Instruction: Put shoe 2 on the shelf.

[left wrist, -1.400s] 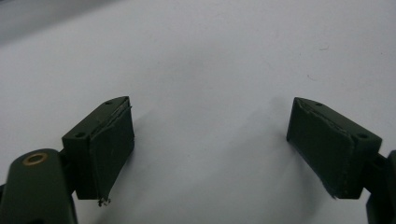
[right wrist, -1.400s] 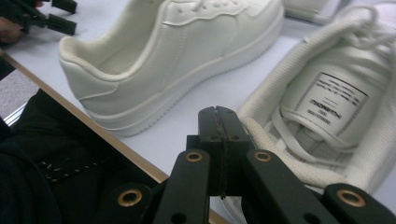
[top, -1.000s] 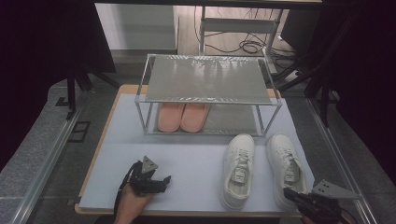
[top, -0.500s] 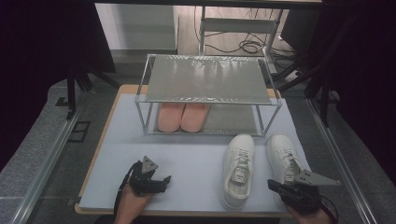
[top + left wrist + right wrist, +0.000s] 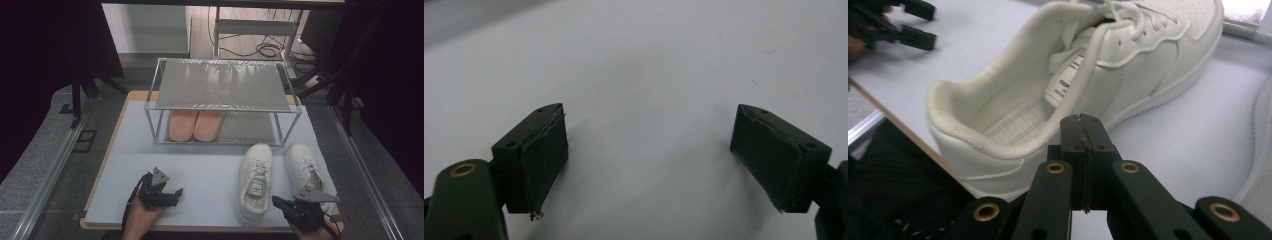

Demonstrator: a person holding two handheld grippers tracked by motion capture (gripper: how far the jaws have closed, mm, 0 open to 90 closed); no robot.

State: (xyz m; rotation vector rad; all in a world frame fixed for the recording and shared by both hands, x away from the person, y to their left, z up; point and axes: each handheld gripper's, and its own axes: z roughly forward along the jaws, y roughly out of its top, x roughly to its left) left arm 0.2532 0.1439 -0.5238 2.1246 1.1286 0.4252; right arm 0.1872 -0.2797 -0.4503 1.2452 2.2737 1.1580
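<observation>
Right gripper (image 5: 278,202) sits at the bench's near edge, jaws pressed together on nothing, just beside the left white sneaker's (image 5: 256,181) heel. They'd probably need to spread before pinching the heel collar. Left gripper (image 5: 176,192), jaws wide and empty, hovers over bare mat. The other sneaker (image 5: 304,167) crowds the right; further back, a rack (image 5: 220,82) shelters pink slippers (image 5: 195,125).

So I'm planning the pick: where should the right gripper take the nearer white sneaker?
Probably the padded heel collar of the left white sneaker. The opening faces up, so come from above at the heel, one jaw inside. The right gripper is shut now and must open first.
</observation>
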